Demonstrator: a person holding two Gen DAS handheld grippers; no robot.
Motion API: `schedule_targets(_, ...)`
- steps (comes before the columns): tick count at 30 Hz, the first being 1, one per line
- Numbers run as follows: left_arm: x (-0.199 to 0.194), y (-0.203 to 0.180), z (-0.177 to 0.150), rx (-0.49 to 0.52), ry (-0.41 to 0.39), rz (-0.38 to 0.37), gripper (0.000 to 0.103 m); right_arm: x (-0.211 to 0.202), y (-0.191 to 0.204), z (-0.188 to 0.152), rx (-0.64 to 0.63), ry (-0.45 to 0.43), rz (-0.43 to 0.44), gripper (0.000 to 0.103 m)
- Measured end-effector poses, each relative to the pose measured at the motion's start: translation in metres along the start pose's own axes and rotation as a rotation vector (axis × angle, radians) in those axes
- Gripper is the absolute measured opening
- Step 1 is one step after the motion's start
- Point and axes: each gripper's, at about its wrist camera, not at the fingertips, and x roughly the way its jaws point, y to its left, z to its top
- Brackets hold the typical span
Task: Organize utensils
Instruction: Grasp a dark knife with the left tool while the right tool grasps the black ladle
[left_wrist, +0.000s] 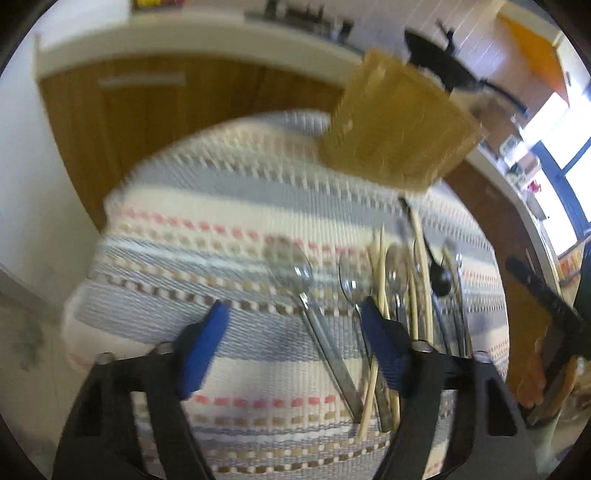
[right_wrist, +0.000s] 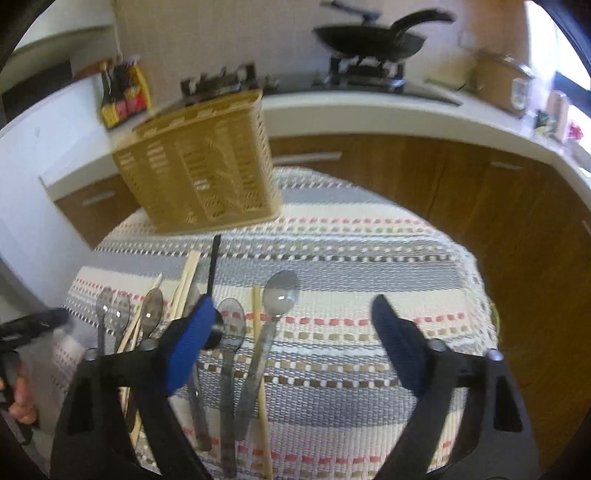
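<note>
Several metal spoons (right_wrist: 277, 295), wooden chopsticks (right_wrist: 186, 280) and a black spoon (right_wrist: 213, 258) lie side by side on a striped woven mat (right_wrist: 351, 258). A tan slotted utensil holder (right_wrist: 199, 166) stands at the mat's far edge. My right gripper (right_wrist: 291, 325) is open and empty just above the mat, right of the spoons. In the left wrist view the same spoons (left_wrist: 295, 269), chopsticks (left_wrist: 421, 280) and holder (left_wrist: 399, 125) show. My left gripper (left_wrist: 293, 321) is open and empty above the spoon handles.
A kitchen counter (right_wrist: 406, 114) with wooden cabinets curves behind the table. It carries a black pan (right_wrist: 369, 37) on a stove, sauce bottles (right_wrist: 122, 96) and a pot (right_wrist: 502, 81). The other gripper (left_wrist: 546, 295) shows at the right edge of the left wrist view.
</note>
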Motion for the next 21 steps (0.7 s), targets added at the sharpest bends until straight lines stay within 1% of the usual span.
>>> schedule_targets(1, 0.010, -0.002, 0.001, 0.005, 0.031, 0.014, 0.067, 0.007, 0.004, 0.006, -0.016, 0.040, 0.017, 0.064)
schedule_targets(2, 0.020, -0.006, 0.003, 0.021, 0.055, 0.041, 0.066, 0.013, 0.007, 0.011, -0.031, 0.071, 0.045, 0.061)
schedule_targets(3, 0.022, -0.013, 0.001, 0.026, 0.050, 0.033, 0.063, 0.018, 0.011, 0.015, -0.040, 0.097, 0.073, 0.058)
schedule_targets(4, 0.023, -0.018, 0.000, 0.031, 0.057, 0.036, 0.063, 0.026, 0.014, 0.020, -0.047, 0.140, 0.107, 0.050)
schedule_targets(5, 0.027, -0.026, 0.001, 0.057, 0.053, 0.070, 0.062, 0.035, 0.017, 0.025, -0.050, 0.181, 0.127, 0.045)
schedule_targets(6, 0.032, -0.031, 0.002, 0.077, 0.062, 0.091, 0.060, 0.042, 0.019, 0.028, -0.052, 0.209, 0.144, 0.042)
schedule_targets(7, 0.035, -0.035, 0.004, 0.096, 0.073, 0.118, 0.060, 0.051, 0.022, 0.032, -0.053, 0.246, 0.178, 0.037)
schedule_targets(10, 0.038, -0.046, 0.012, 0.151, 0.096, 0.176, 0.055, 0.073, 0.032, 0.043, -0.059, 0.325, 0.227, 0.036)
schedule_targets(11, 0.040, -0.049, 0.013, 0.170, 0.101, 0.196, 0.049, 0.079, 0.035, 0.047, -0.063, 0.341, 0.233, 0.034)
schedule_targets(13, 0.044, -0.055, 0.017, 0.210, 0.105, 0.238, 0.045, 0.094, 0.041, 0.052, -0.073, 0.379, 0.229, 0.031)
schedule_targets(15, 0.045, -0.059, 0.020, 0.239, 0.101, 0.253, 0.034, 0.105, 0.047, 0.053, -0.090, 0.416, 0.222, 0.028)
schedule_targets(16, 0.046, -0.061, 0.021, 0.253, 0.099, 0.259, 0.032, 0.106, 0.048, 0.053, -0.095, 0.425, 0.222, 0.027)
schedule_targets(18, 0.043, -0.062, 0.022, 0.267, 0.097, 0.245, 0.028, 0.112, 0.051, 0.054, -0.093, 0.445, 0.241, 0.027)
schedule_targets(21, 0.042, -0.064, 0.022, 0.303, 0.092, 0.239, 0.027, 0.118, 0.058, 0.057, -0.092, 0.458, 0.240, 0.027)
